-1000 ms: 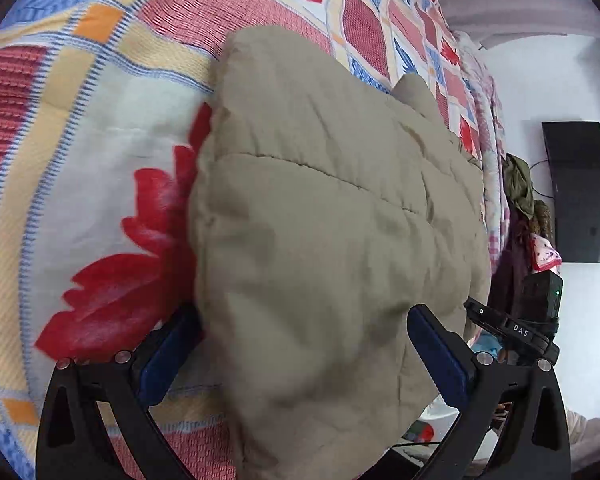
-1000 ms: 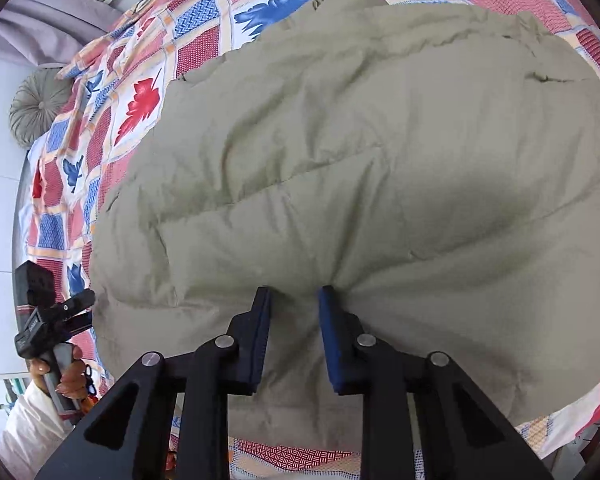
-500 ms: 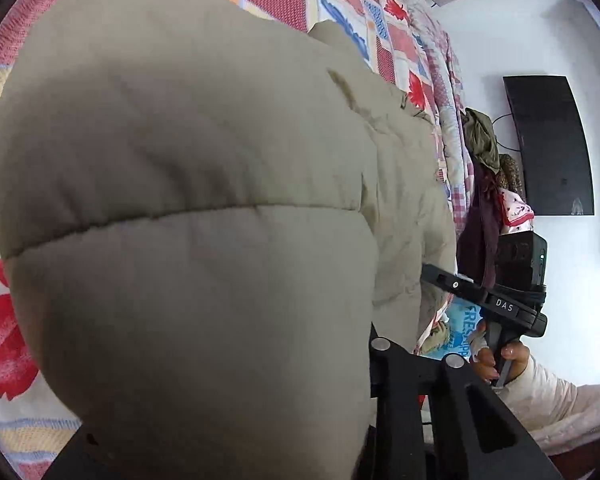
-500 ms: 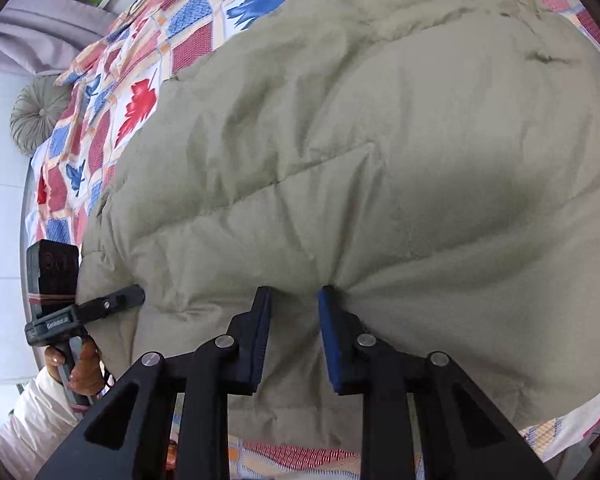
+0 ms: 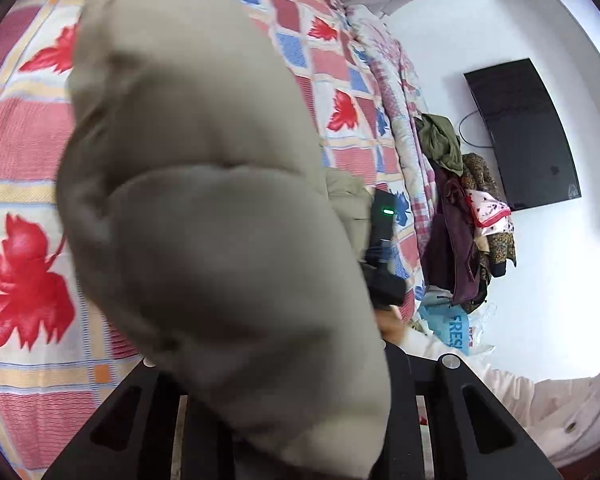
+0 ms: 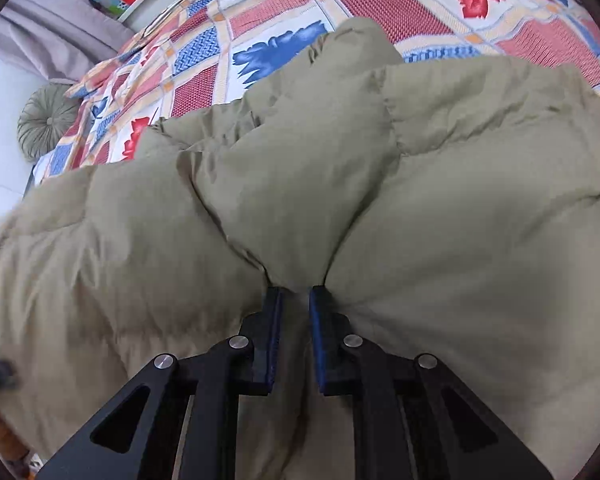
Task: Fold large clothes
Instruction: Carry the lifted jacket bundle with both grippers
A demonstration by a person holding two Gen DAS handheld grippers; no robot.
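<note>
Folding in progress, by my reading: one khaki padded jacket (image 6: 300,184) lies on a patchwork bedspread (image 6: 284,0) printed with red and blue leaves.

Left wrist view, left to right: bedspread fills the left third of frame; a blurred bulge of the jacket (image 5: 220,208) hangs across the centre, draped over the left gripper (image 5: 296,432) and hiding its fingertips; cannot tell how wide the jaws stand or whether they pinch cloth, though the fabric rides up with the tool; right of the bulge, the other handheld device shows dark with a green light; far right, one black screen (image 5: 528,132) on the wall above one heap of hung clothes (image 5: 472,216).

Right wrist view, left to right: one round grey cushion (image 6: 48,120) at upper left; jacket spreads across the whole middle band; right gripper (image 6: 294,300) at lower centre, jaws drawn close with a pleat of quilted fabric bunched between the blue pads (image 6: 320,344); creases radiate from that pinch.

Key relation: the jacket's bulk lies ahead of and above the right gripper in frame, long axis running left to right; the raised flap sits at the left gripper, so the left hand is nearer the part to be carried over.

Count: jacket one; grippers two; cushion one; screen one.
</note>
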